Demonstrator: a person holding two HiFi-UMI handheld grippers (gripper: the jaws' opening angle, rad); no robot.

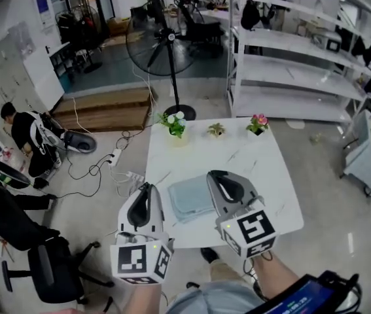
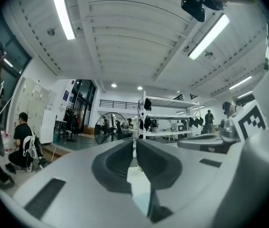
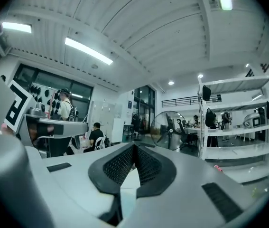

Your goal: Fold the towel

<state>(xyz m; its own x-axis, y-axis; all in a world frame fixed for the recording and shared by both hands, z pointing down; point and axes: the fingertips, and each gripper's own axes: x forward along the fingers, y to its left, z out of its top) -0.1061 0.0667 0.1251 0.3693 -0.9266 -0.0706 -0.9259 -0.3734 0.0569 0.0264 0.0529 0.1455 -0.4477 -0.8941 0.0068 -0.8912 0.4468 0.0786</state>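
Left gripper (image 1: 147,191): jaws together, empty. Right gripper (image 1: 218,178): jaws together, empty. Towel (image 1: 188,200): folded, flat on white table (image 1: 270,175), seen between grippers. Three flower pots (image 1: 216,130): far table edge. Fan (image 1: 159,44): beyond.

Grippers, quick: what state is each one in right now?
Left gripper: closed, holding nothing.
Right gripper: closed, holding nothing.
The towel lies on the table.

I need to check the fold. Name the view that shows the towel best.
The head view: the towel lies folded on the table, seen from above, its right edge behind the right gripper. Both gripper views point level and show only a pale sliver under the jaws.
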